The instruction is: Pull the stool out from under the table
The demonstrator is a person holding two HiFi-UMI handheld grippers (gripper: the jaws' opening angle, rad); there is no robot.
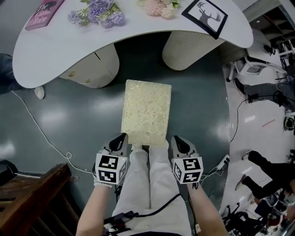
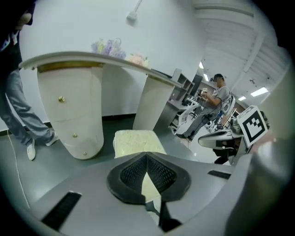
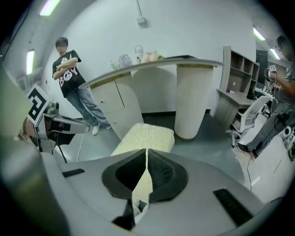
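1. Floor [image 1: 60, 120]: dark, glossy. A thin white cable [image 1: 39, 126] trails across it on the left.
2. Bench [image 1: 138, 34]: white, curved top on two cream pedestals [image 1: 94, 69]. Its front edge runs across the top of the head view.
3. Stool [image 1: 146, 112]: rectangular, pale yellow textured top. It stands on the floor in line with the gap between the pedestals. In the head view its whole top shows clear of the bench's front edge. Its near short edge lies just ahead of the person's knees.
4. Left claw [image 1: 123, 137]: by the stool's near left corner. In its own view the tips meet, with nothing held between them.
5. Right claw [image 1: 175, 138]: by the stool's near right corner. Its tips are likewise pressed together and hold nothing. The stool top shows beyond them.
6. Framed deer picture [image 1: 205, 16]: at the bench's right end.
7. Book [image 1: 44, 13]: at the bench's far left corner.
8. Flowers [image 1: 97, 12]: purple and pink bunches along the bench's far edge.
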